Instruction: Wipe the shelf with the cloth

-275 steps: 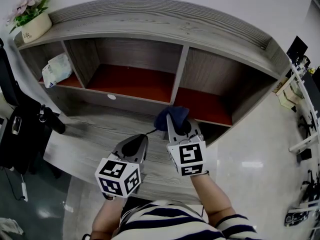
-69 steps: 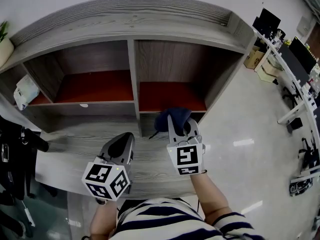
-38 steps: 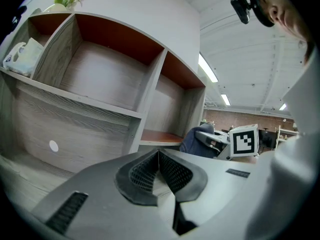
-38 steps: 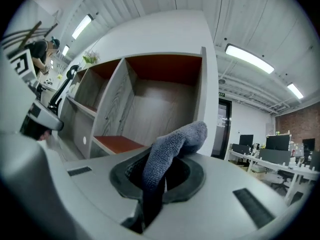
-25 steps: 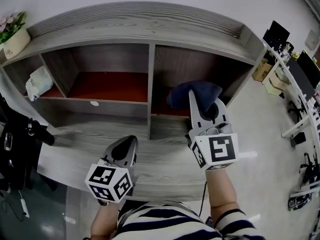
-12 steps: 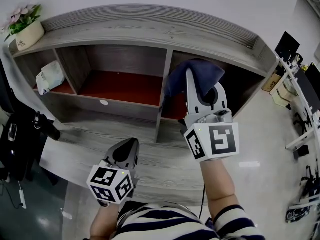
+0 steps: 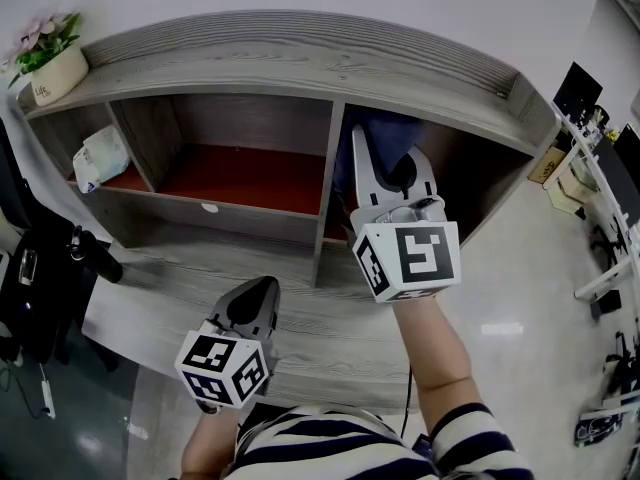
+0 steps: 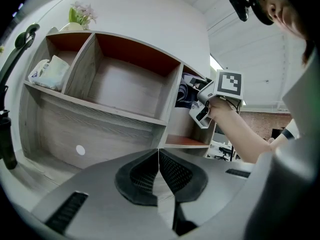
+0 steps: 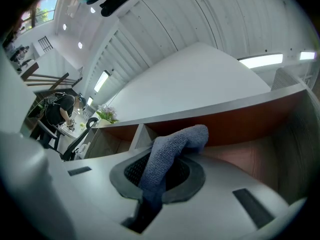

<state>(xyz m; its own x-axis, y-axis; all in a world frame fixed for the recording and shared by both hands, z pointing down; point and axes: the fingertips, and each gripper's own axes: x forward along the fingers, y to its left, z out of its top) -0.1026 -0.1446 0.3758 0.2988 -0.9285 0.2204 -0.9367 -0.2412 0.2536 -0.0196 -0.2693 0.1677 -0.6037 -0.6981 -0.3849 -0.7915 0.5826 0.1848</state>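
Head view, shelf: A grey wooden shelf (image 7: 300,63) with three compartments side by side, each with a red floor.
Head view, right claw: The right claw (image 7: 380,143) is lifted into the right-hand compartment. It carries the dark blue cloth (image 7: 385,126) at its tips, probably to rub the inner wall. Whether the cloth touches the wood cannot be told.
Head view, left claw: The left claw (image 7: 262,286) is held low in front of the shelf's lower ledge, apparently kept out of the way.
Head view, other things: A flower pot (image 7: 58,60) stands on the shelf top at far left. A white packet (image 7: 98,158) lies in the left compartment. Both are well apart from the cloth.
Left gripper view: The left claw's (image 8: 158,153) jaws are pressed together with nothing between them. It faces the shelf's front.
Right gripper view: The right claw (image 9: 165,170) is pinching the cloth (image 9: 172,146). The cloth's free end bunches up past the tips, so a soft wad leads toward the compartment.
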